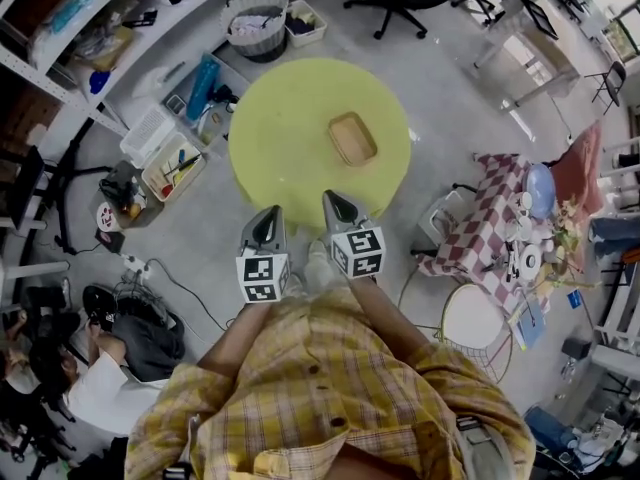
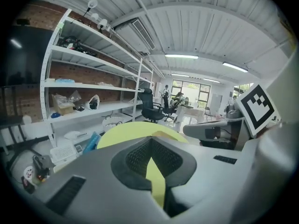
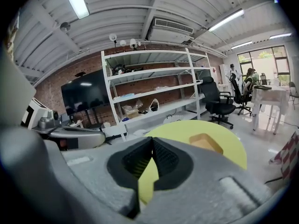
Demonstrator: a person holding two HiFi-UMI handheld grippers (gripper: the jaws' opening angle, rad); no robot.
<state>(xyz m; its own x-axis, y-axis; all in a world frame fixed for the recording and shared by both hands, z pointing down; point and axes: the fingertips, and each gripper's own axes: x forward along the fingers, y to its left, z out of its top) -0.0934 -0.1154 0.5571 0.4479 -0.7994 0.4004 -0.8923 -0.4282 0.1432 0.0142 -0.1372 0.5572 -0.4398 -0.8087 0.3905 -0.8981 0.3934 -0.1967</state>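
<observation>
**Head view:** The left tongs (image 1: 266, 216) and right tongs (image 1: 338, 204) hang side by side just off the near edge of the round yellow worktop (image 1: 280, 138). Their tips point at it and touch nothing. A shallow tan tray (image 1: 352, 138), rectangular with rounded corners and empty, lies right of the worktop's centre, well apart from both tips. Storage bins (image 1: 165, 158) stand near the worktop's left edge. Bare floor lies along its far side, and a checked cloth (image 1: 490, 218) is off to the right.

**Left gripper view:** The left tongs (image 2: 150, 141) are clenched, tips meeting, with nothing between them. The yellow top shows through the gap below the tips. A shelving rack (image 2: 93, 85) runs along the left.

**Right gripper view:** The right tongs (image 3: 152, 140) are likewise clenched and empty. The tray (image 3: 205, 143) sits beyond the tips to the right. An office chair (image 3: 219, 104) stands past the worktop's far edge, with open floor between.
</observation>
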